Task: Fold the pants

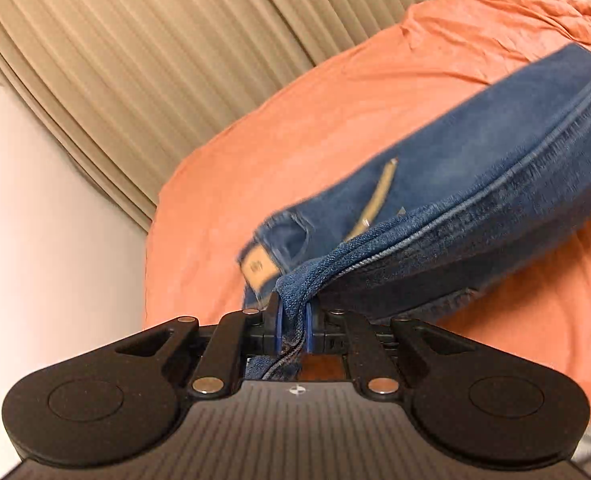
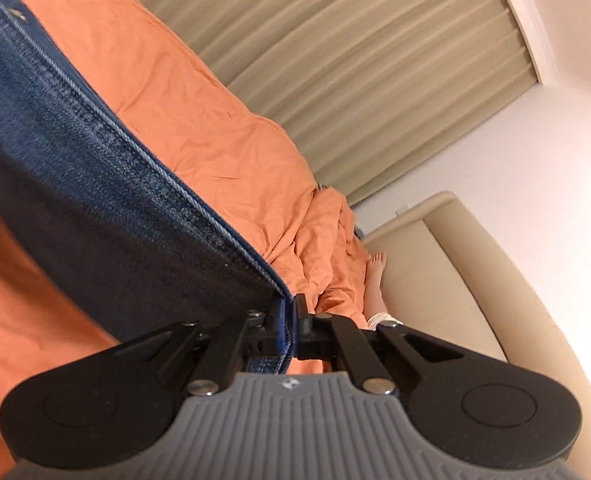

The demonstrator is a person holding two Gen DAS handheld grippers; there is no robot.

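Blue denim pants are lifted over an orange bed sheet. My left gripper is shut on a hemmed edge of the pants; a tan label and a back pocket show just beyond it. My right gripper is shut on another edge of the pants, which stretch up and left from it. The fabric hangs taut between the two grippers, above the sheet.
Beige pleated curtains hang behind the bed. A white wall is at left. A beige padded headboard or sofa stands right of the bed, with a person's bare foot beside rumpled orange bedding.
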